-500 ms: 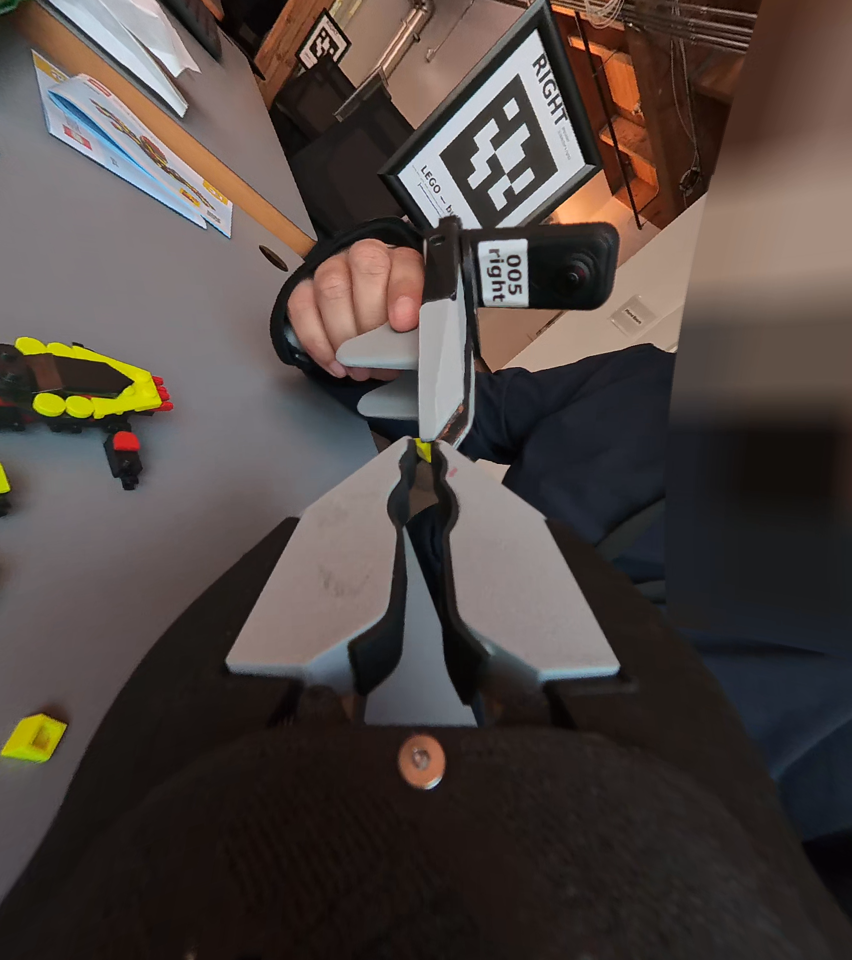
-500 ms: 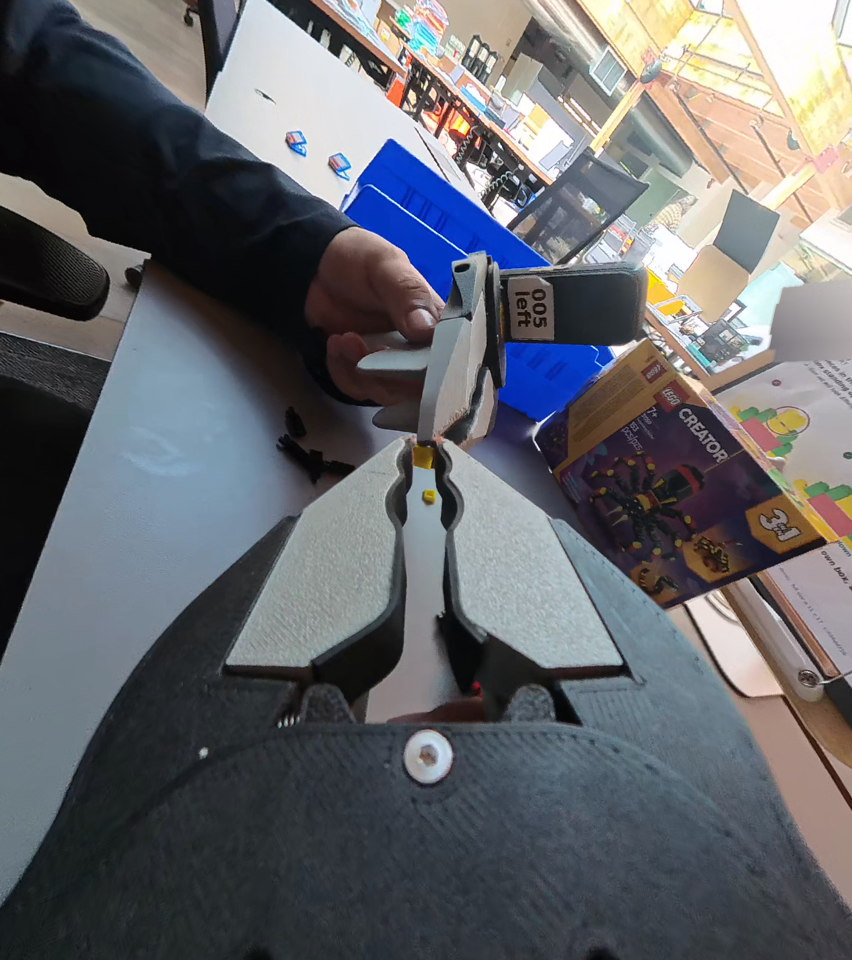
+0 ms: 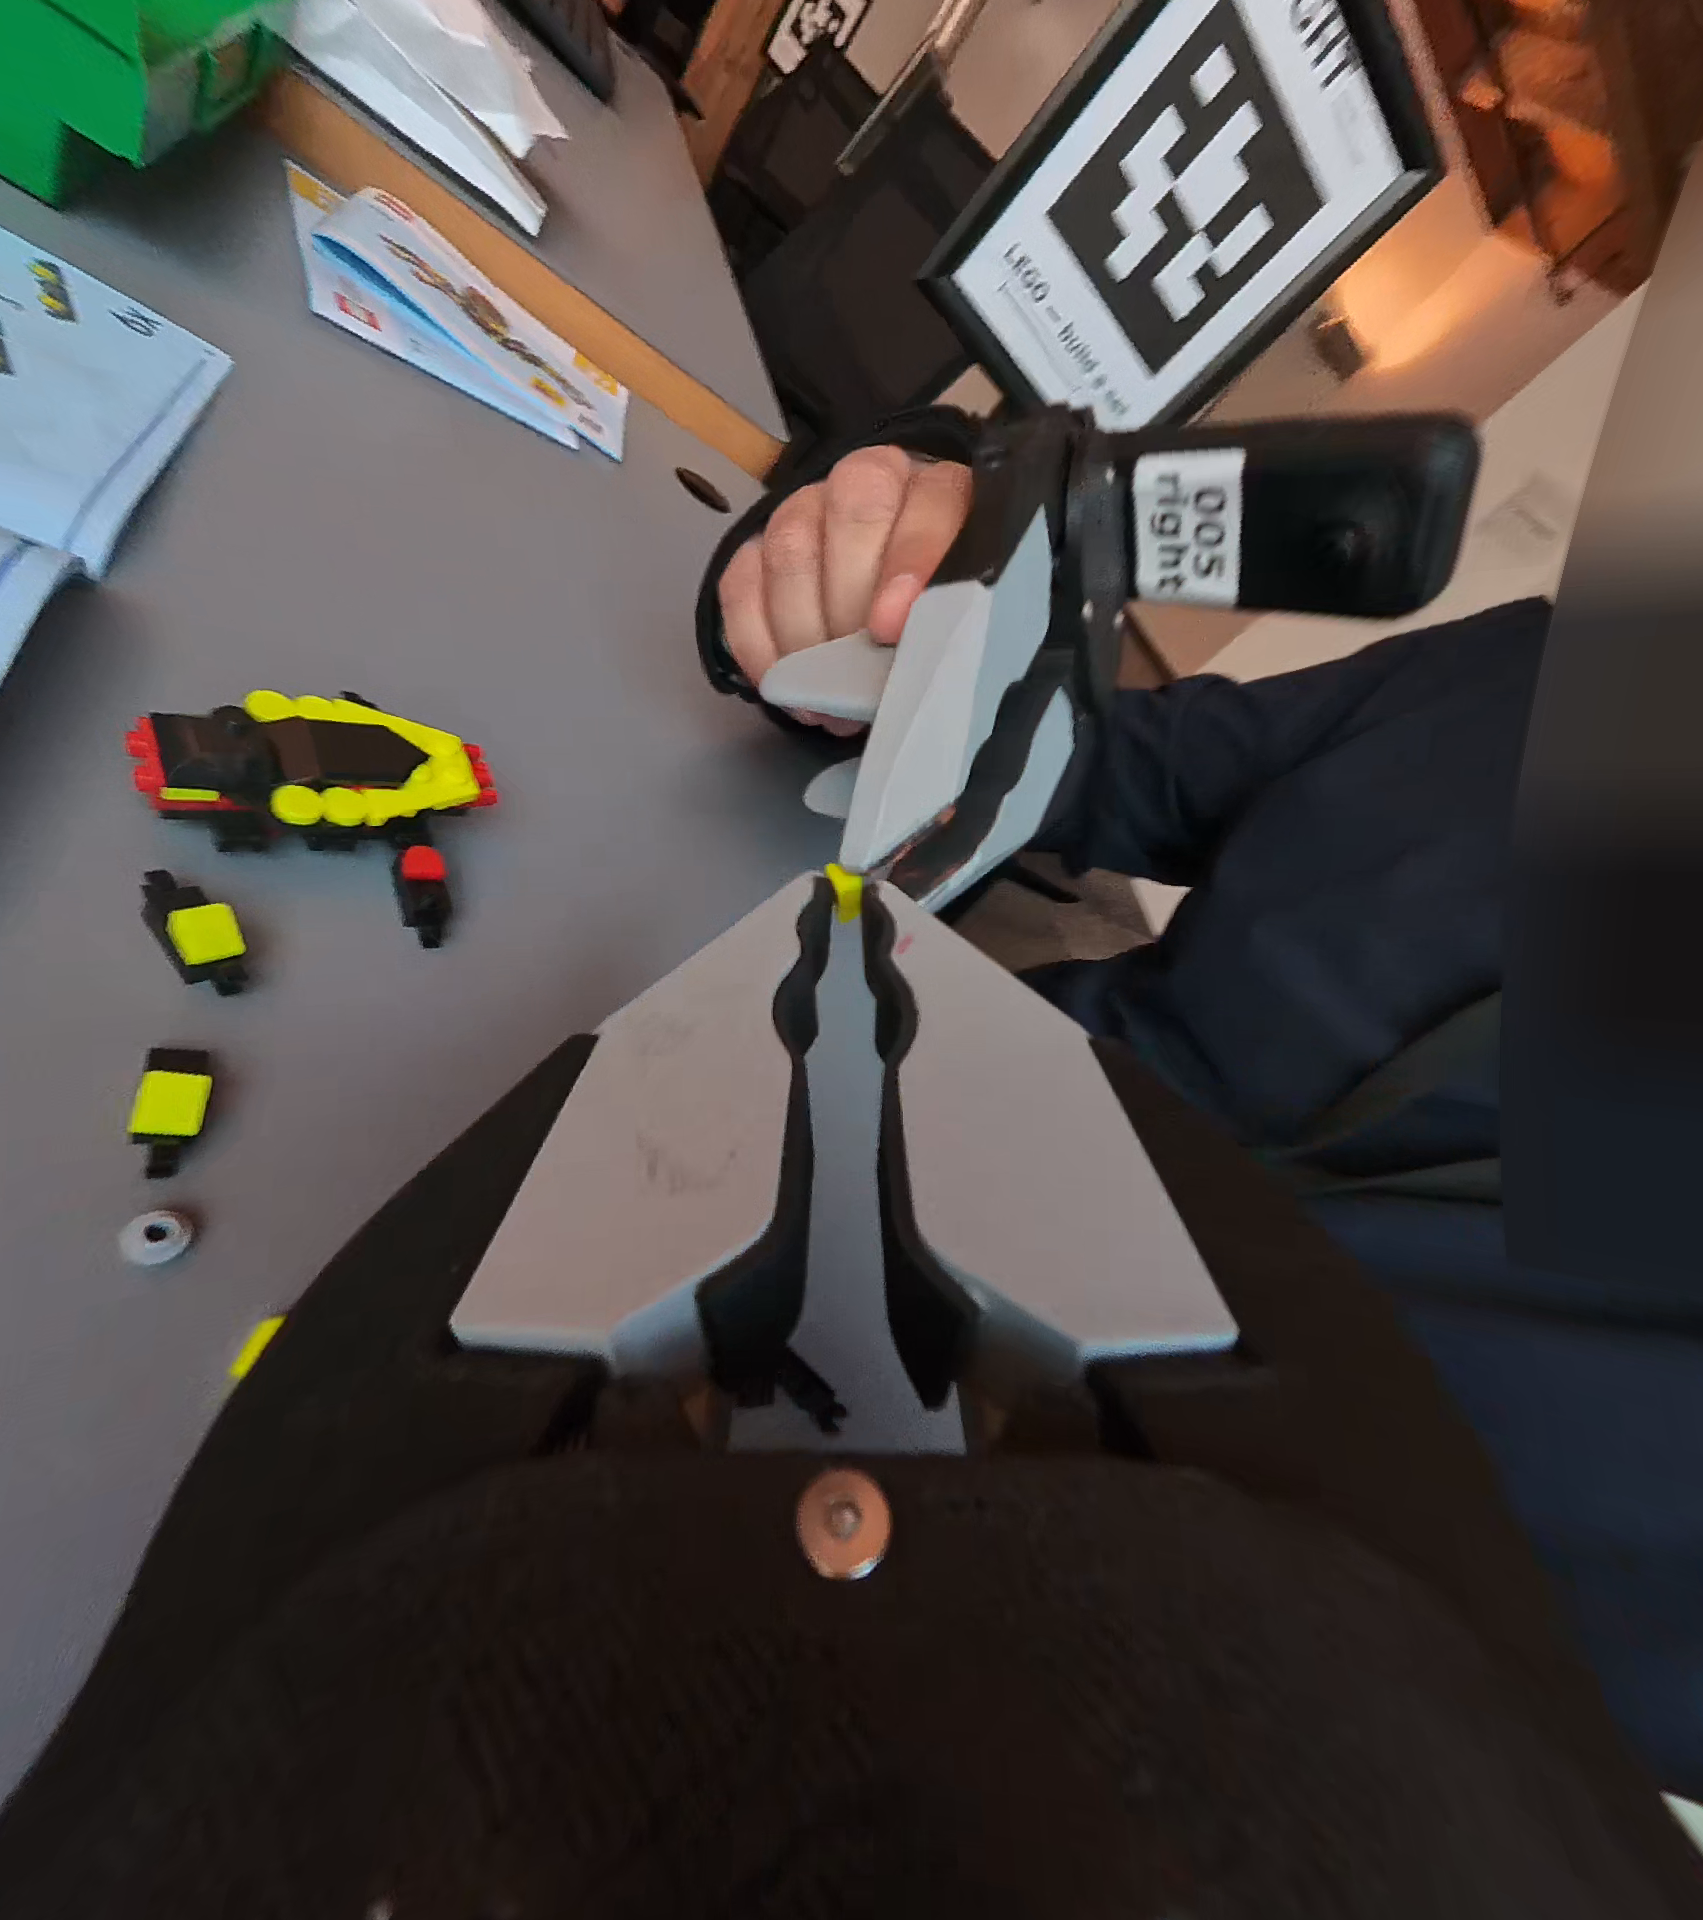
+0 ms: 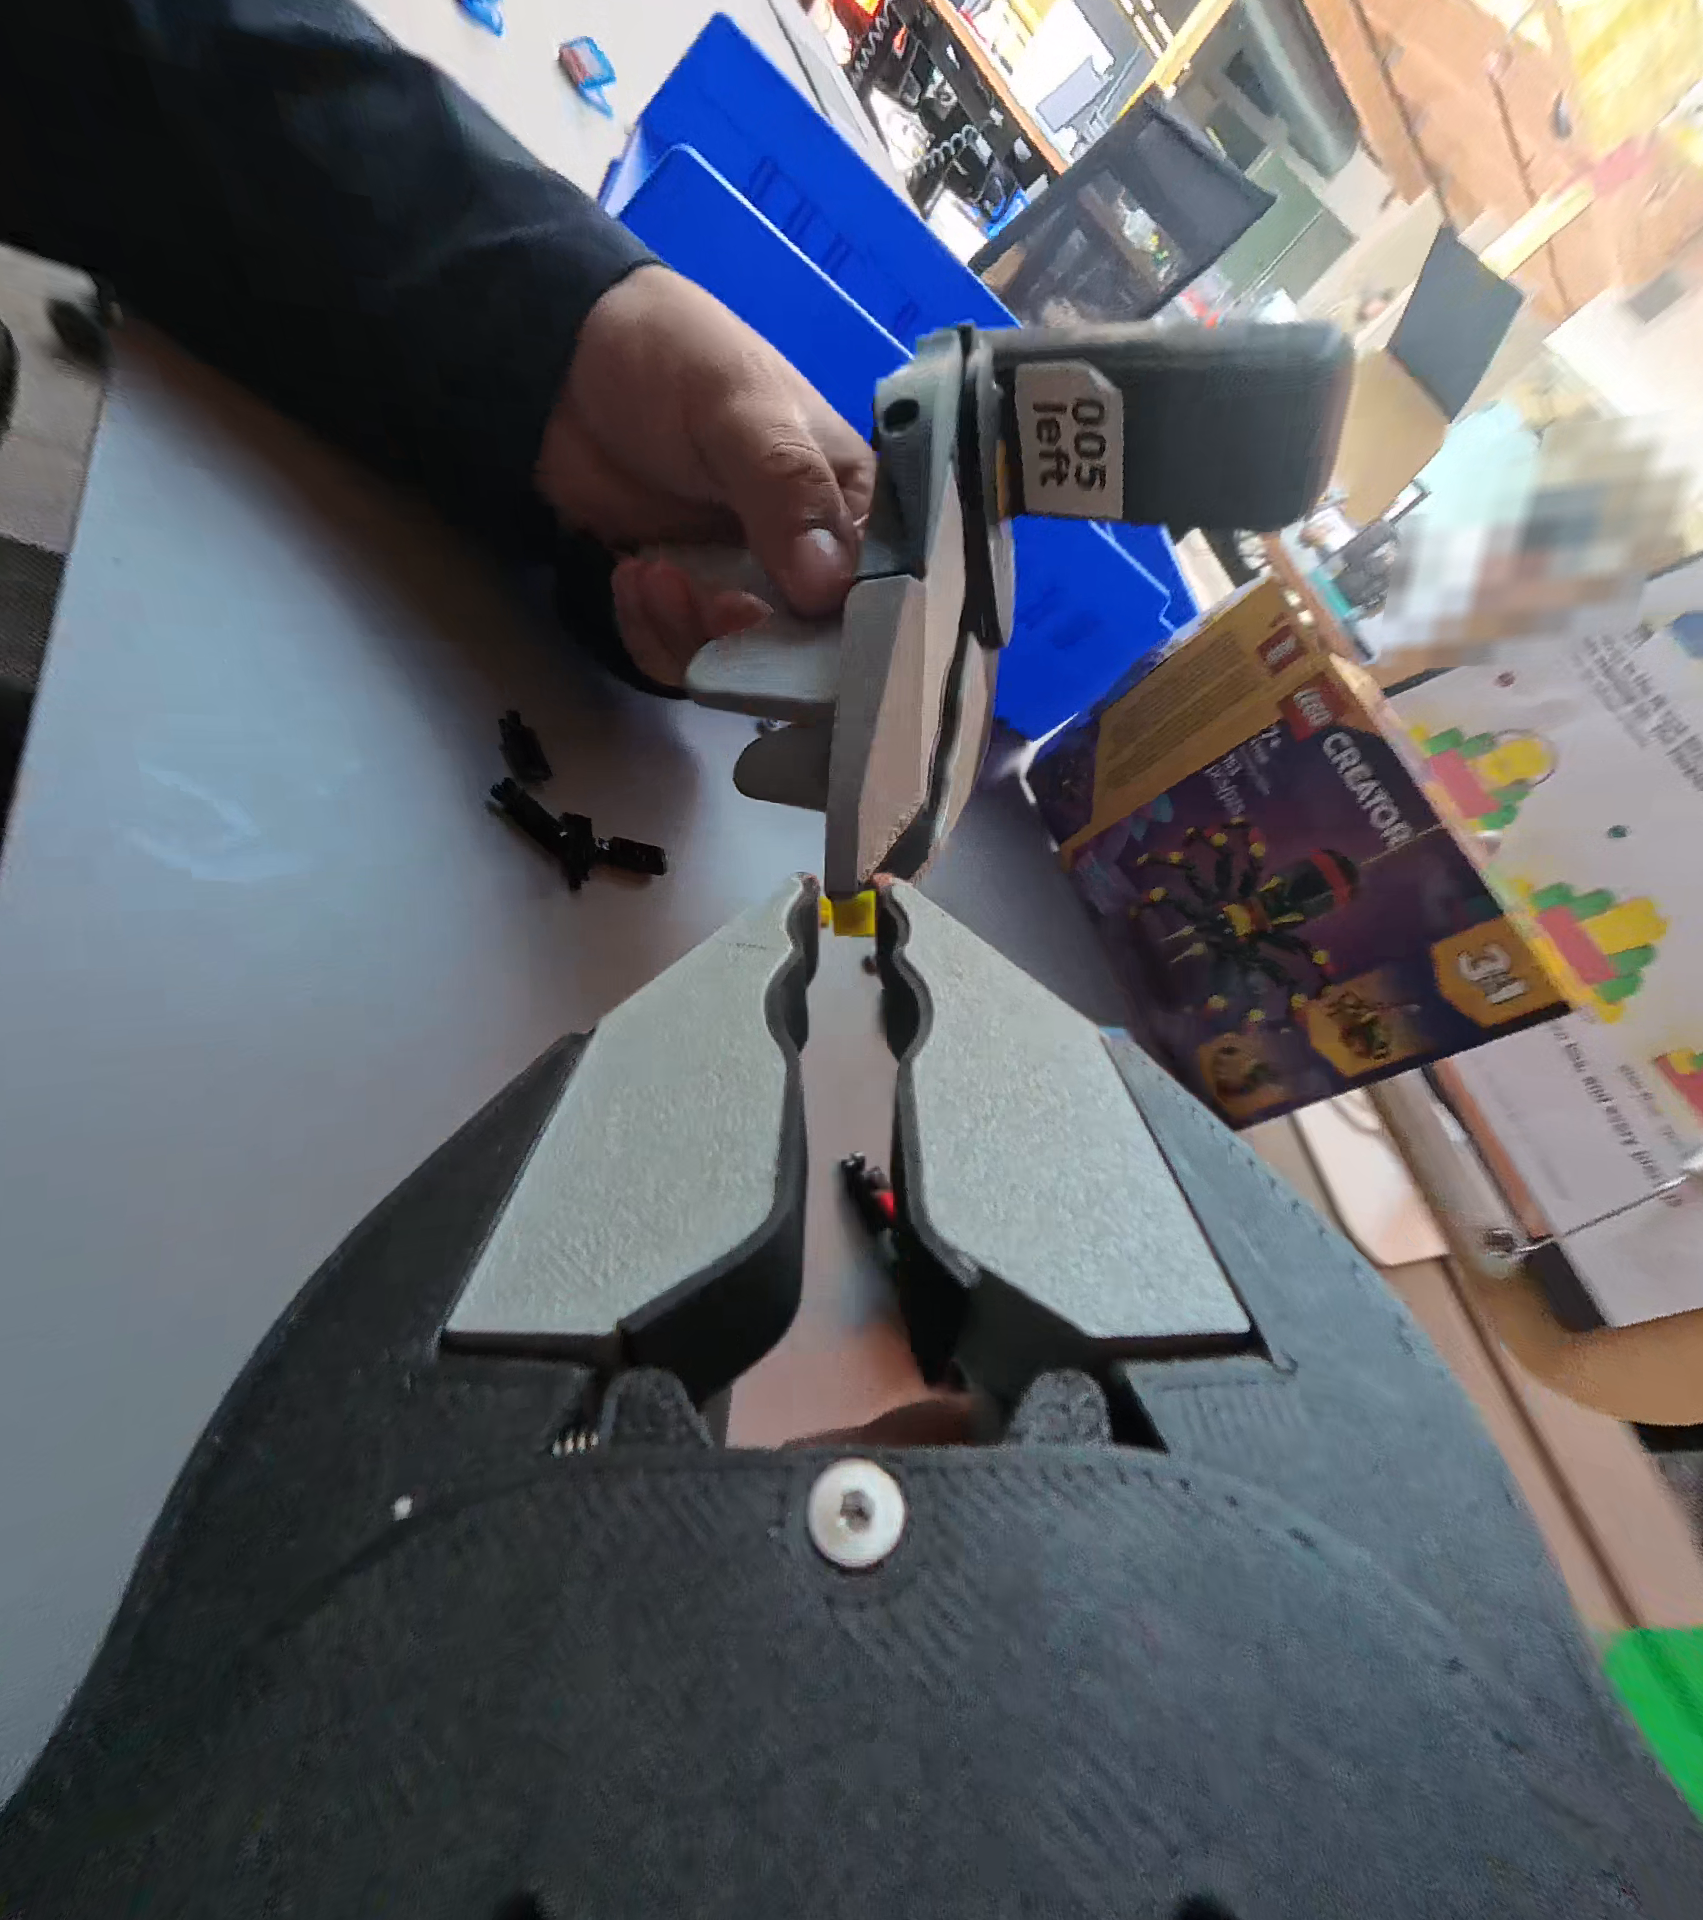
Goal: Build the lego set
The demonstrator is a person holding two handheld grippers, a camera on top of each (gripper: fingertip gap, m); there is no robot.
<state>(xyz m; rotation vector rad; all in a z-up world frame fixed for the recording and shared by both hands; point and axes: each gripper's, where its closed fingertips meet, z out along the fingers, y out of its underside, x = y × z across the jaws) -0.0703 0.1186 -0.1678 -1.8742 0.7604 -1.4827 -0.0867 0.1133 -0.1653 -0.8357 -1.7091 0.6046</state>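
I hold a two-finger gripper in each hand, raised above the grey table (image 3: 473, 582) and pointed tip to tip so that both can work on one tiny yellow Lego piece (image 3: 844, 896). In the left wrist view my left gripper (image 3: 842, 899) has its grey fingers nearly together, and the yellow piece sits at their very tips; the right gripper (image 3: 888, 857) meets it from above, tilted, its fingers drawn close. From the right wrist view the same piece (image 4: 849, 912) appears pinched between my right gripper (image 4: 847, 904) tips, with the left gripper (image 4: 868, 873) touching it from the far side — I judge both are clamped on it, probably to press or pass it in mid-air. On the table to the left lies the part-built yellow, black and red model (image 3: 307, 769), near it small yellow-and-black sub-assemblies (image 3: 198, 930) and an open instruction booklet (image 3: 452, 312), kept within reach. The Lego box (image 4: 1294, 883) stands beside the right side.
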